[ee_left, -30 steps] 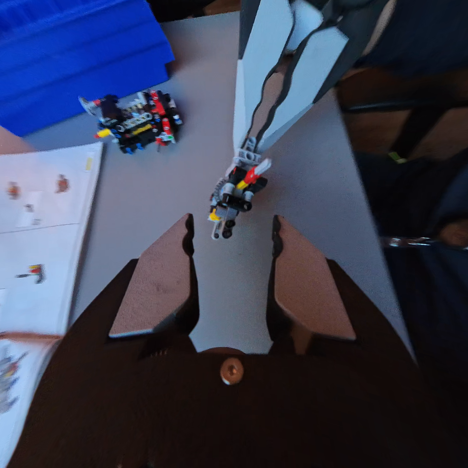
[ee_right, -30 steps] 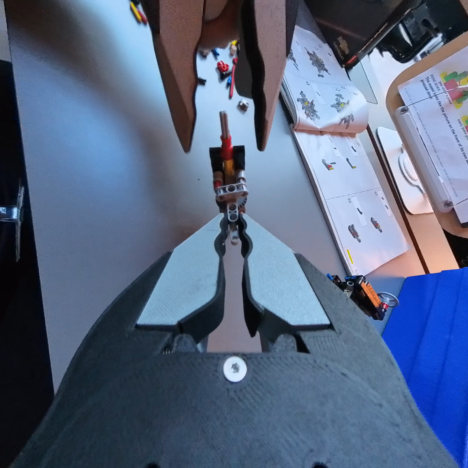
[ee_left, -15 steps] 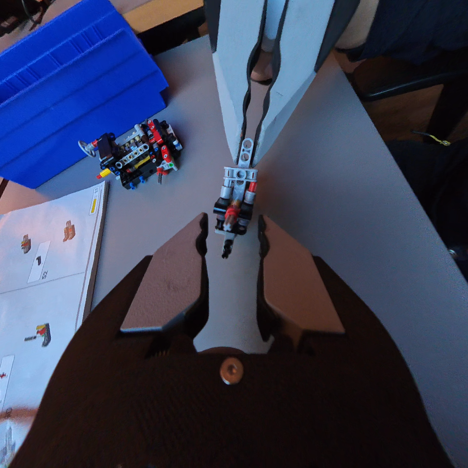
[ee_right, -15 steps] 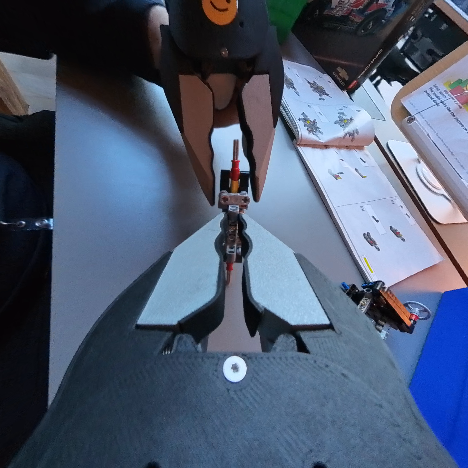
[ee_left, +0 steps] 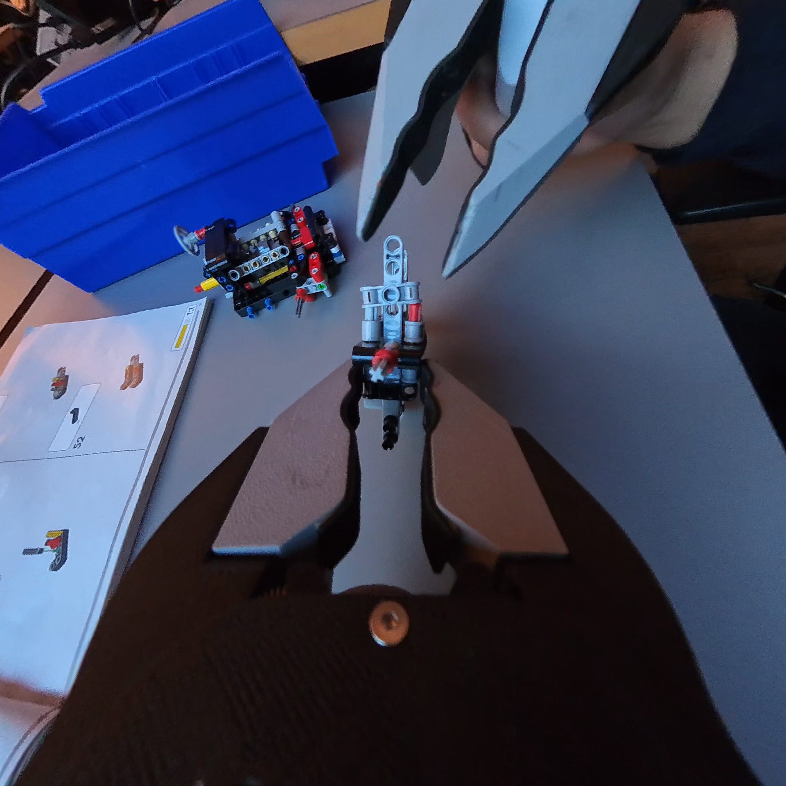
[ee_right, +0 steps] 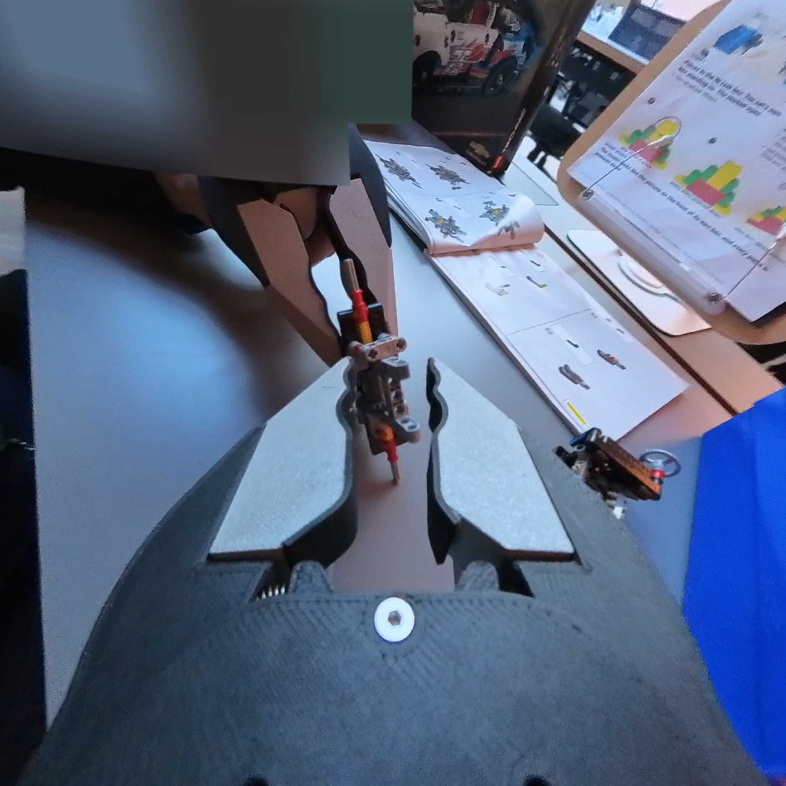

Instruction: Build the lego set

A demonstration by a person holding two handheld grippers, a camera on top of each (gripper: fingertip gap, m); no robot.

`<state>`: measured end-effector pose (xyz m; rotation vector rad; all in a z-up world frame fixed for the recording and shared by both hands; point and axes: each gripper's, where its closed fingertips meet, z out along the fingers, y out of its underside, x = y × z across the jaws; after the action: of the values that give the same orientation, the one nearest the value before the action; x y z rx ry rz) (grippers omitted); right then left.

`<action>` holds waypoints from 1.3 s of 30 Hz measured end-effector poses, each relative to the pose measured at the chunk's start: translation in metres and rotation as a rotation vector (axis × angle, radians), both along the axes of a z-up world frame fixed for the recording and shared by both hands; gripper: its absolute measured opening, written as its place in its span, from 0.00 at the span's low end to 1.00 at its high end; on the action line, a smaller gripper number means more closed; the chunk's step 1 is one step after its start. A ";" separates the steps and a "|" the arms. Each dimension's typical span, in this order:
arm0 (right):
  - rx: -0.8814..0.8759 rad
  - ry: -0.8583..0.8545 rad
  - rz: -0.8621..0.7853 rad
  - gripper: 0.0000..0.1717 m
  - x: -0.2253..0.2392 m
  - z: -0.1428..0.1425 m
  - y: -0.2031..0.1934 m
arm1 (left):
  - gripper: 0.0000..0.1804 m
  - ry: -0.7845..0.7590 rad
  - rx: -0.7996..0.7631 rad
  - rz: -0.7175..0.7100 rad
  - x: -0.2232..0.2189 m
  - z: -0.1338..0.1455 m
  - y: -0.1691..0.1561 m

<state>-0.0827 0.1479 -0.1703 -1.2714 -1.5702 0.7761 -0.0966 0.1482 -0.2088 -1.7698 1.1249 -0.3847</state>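
Brown left jaws clamp the brick assembly (ee_left: pixel 389 340); grey right jaws, parted, release it.

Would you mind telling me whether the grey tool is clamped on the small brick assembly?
No, the grey tool stands open with its fingertips apart from the brick assembly, which the brown tool grips.

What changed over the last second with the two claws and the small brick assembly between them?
The small grey, black and red brick assembly changed claws. The brown-padded left claw moved up around its black end and closed on it; the grey-padded right claw, which had pinched its grey beam, opened and let go. The larger black brick model, blue plastic bin and open instruction booklet stayed put.
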 end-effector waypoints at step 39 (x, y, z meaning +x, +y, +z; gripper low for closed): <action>0.441 -0.154 -0.193 0.05 -0.011 -0.007 -0.006 | 0.13 -0.069 -0.027 0.109 0.002 -0.001 0.001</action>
<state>-0.0936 0.1419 -0.1774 -1.1486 -1.5992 0.1954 -0.0947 0.1489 -0.2100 -1.8188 0.9739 -0.3937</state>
